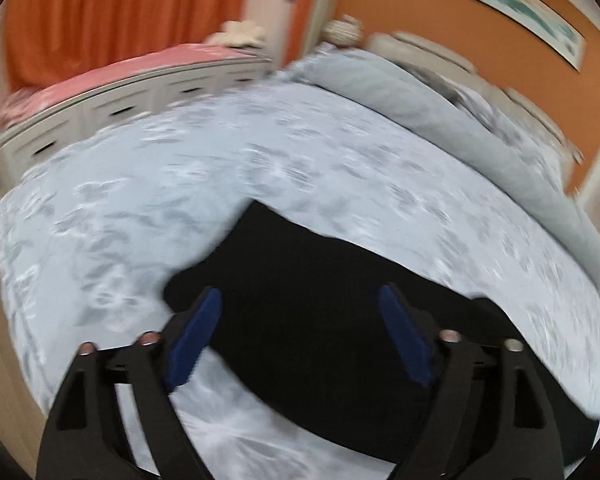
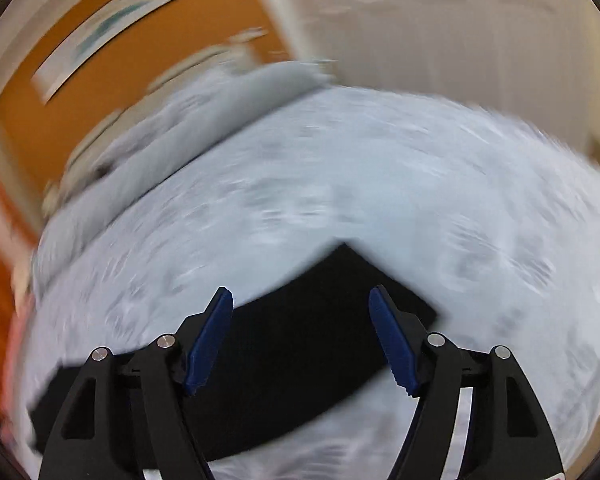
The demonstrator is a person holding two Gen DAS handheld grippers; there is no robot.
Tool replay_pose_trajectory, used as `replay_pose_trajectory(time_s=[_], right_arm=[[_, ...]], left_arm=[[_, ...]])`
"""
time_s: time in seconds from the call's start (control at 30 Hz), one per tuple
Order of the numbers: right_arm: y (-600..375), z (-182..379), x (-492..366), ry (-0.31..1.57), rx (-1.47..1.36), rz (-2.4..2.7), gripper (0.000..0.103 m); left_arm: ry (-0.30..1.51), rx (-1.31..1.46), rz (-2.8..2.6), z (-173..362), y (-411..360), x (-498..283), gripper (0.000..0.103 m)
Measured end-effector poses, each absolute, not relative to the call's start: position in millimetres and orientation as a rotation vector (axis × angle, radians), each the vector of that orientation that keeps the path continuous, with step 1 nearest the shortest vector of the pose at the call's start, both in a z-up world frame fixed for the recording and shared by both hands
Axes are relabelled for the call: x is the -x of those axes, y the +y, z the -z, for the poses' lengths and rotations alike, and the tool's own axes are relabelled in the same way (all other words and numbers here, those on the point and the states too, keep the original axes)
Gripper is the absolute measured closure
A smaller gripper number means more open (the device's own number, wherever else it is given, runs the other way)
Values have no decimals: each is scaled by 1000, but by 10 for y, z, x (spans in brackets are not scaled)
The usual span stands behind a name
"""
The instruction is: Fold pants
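Note:
Black pants [image 1: 324, 304] lie flat on a bed with a pale grey patterned cover [image 1: 172, 184]. In the left wrist view my left gripper [image 1: 300, 296] is open, its blue pads [image 1: 196, 340] spread above the pants and holding nothing. In the right wrist view the pants [image 2: 300, 344] show as a dark band with a square corner pointing away. My right gripper [image 2: 301, 296] is open above them, its blue pads [image 2: 210, 340] apart and empty. Both views are motion-blurred.
A grey pillow [image 1: 440, 112] and headboard lie along the orange wall [image 1: 480, 36] with a framed picture [image 1: 512, 0]. A white drawer unit [image 1: 112, 104] with a pink top stands beyond the bed under an orange curtain [image 1: 112, 8]. White wardrobe doors [image 2: 440, 28] show in the right view.

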State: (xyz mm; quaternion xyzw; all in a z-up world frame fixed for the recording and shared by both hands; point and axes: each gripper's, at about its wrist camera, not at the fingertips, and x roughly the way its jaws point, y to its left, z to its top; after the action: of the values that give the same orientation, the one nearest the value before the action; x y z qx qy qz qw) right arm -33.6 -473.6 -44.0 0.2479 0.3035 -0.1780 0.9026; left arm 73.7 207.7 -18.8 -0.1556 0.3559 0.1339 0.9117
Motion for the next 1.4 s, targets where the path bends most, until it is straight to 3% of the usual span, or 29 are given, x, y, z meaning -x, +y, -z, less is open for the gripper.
replay_pose_trajectory(time_s=[0.07,0.13,0.17,0.2,0.23,0.53,0.7,0.77,0.93,1.0,1.17,1.23,1.27,1.3,1.33,1.37,1.4], right_arm=[[-4351,453,70,680,-440,240,36],[-3823,505,-211,749,-335,106,61],[-3611,543,-324,783,-290,64,80],[-3288,582,-466,818,-246,3,91],[-3098,620,-595,833,-228,-36,95],[-648,856,-1773,971,19,-465,96],[-12,1307,-2453,1040,63,-450,100],[-38,1198,-2554,1026,2,-429,100],[292,782,-2171,920,39,-539,69],[729,780,-1921,927,122,-649,48],[2073,884,-1229,862,434,-874,23],[2441,966,-1058,823,547,-894,21],[2657,1065,-997,792,629,-883,24],[2811,1159,-996,785,685,-857,61],[2902,1248,-1071,809,699,-819,78],[2900,1212,-1183,837,607,-799,88],[2817,1063,-1284,857,471,-805,89]], left_arm=[[765,271,-233,237,1858,-834,16],[839,186,-230,379,1610,-1015,16],[863,174,-242,441,1563,-1043,16],[899,174,-265,537,1537,-1109,17],[937,187,-283,628,1544,-1164,17],[1070,182,-397,978,1729,-1282,16],[993,196,-528,758,2225,-1294,16],[937,254,-580,612,2576,-1207,16],[814,295,-725,355,3318,-938,16],[801,351,-782,350,3631,-814,16],[760,539,-821,368,4141,-513,16],[728,552,-853,336,4227,-392,16],[719,556,-863,329,4251,-354,15],[706,563,-878,313,4297,-293,15],[696,572,-891,308,4342,-239,15],[690,581,-898,310,4375,-210,15],[683,602,-903,314,4422,-152,15]])
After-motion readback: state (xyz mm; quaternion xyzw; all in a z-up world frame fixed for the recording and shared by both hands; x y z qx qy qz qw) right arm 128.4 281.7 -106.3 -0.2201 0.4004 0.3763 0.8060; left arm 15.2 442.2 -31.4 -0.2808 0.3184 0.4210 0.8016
